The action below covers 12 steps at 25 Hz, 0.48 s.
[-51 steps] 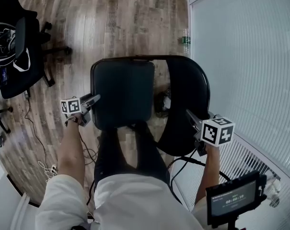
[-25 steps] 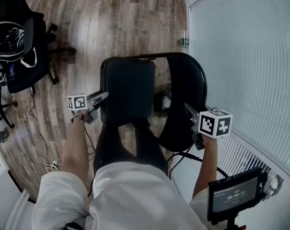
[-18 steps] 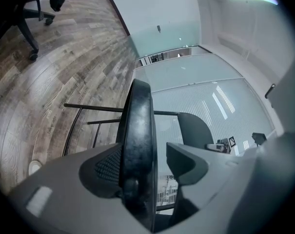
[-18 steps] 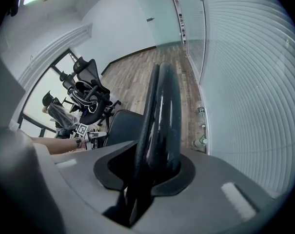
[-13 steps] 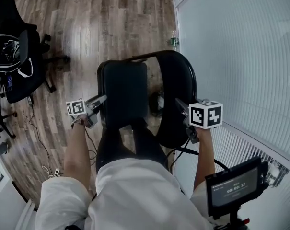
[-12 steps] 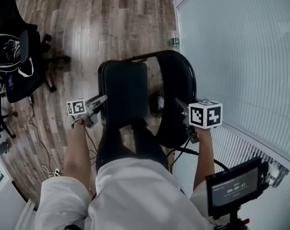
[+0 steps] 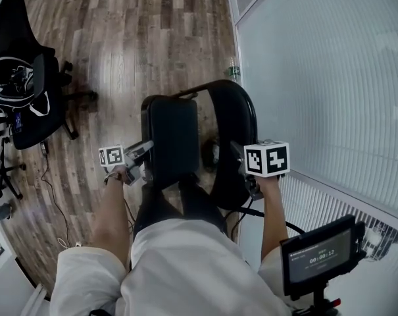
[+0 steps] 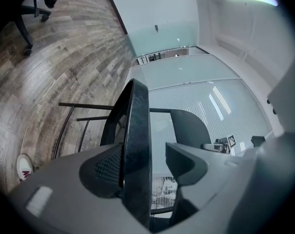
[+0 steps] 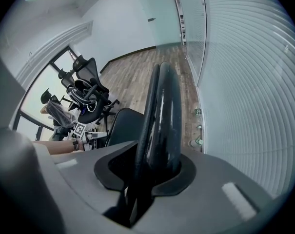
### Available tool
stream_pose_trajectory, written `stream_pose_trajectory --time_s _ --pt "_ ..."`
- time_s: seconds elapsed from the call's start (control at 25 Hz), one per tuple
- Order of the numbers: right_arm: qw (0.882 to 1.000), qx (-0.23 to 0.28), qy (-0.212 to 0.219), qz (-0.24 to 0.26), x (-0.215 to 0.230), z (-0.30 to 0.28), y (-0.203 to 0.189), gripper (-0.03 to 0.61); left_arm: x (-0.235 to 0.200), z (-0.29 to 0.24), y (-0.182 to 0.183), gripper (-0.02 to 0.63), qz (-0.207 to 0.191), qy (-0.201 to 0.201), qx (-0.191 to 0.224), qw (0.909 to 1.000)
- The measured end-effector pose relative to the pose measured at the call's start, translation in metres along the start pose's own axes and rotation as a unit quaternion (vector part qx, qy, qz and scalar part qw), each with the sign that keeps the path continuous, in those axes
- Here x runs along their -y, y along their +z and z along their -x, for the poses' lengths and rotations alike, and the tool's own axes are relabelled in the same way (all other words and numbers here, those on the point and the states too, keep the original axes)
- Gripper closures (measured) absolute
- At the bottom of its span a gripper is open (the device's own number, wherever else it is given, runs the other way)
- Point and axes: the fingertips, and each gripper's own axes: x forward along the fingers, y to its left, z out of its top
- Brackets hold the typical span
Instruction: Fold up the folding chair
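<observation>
- Nearest, at the left side of the black folding chair (image 7: pixel 185 110), the left gripper (image 8: pixel 145 165) straddles the edge of its padded black seat (image 7: pixel 174 140). One pad lies against the cushion and the other jaw stands clear, so the jaws are wide and not clamped.
- At the chair's right side, the right gripper (image 9: pixel 154 167) is pinched onto the rim of the curved black backrest (image 7: pixel 233 120).
- The seat stands nearly on edge, its long axis running away from the person, a narrow gap from the backrest. Closing that gap looks like the left hand's job, pushing rightward.
- Only the left gripper view shows the slack at the far jaw; in the head view the right gripper's own body covers its grip.
- Beyond the chair stand a green bottle (image 7: pixel 233 71) on the wood-plank floor (image 7: pixel 133 38) and a black wheeled office chair (image 7: pixel 27 104), well to its left.
</observation>
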Motion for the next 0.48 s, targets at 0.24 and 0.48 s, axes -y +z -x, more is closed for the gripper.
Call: stream_pose_trajectory --time_s 0.24,0.48 --pt "1.0 0.006 -0.016 -0.002 -0.003 0.032 0.002 0.5 0.036 -0.01 -0.006 0.36 -0.006 -0.002 -0.002 1.0" --pt "1.0 0.006 -0.026 -0.001 -0.014 0.039 0.001 0.497 0.053 -0.014 -0.013 0.36 -0.006 -0.013 -0.005 0.9999"
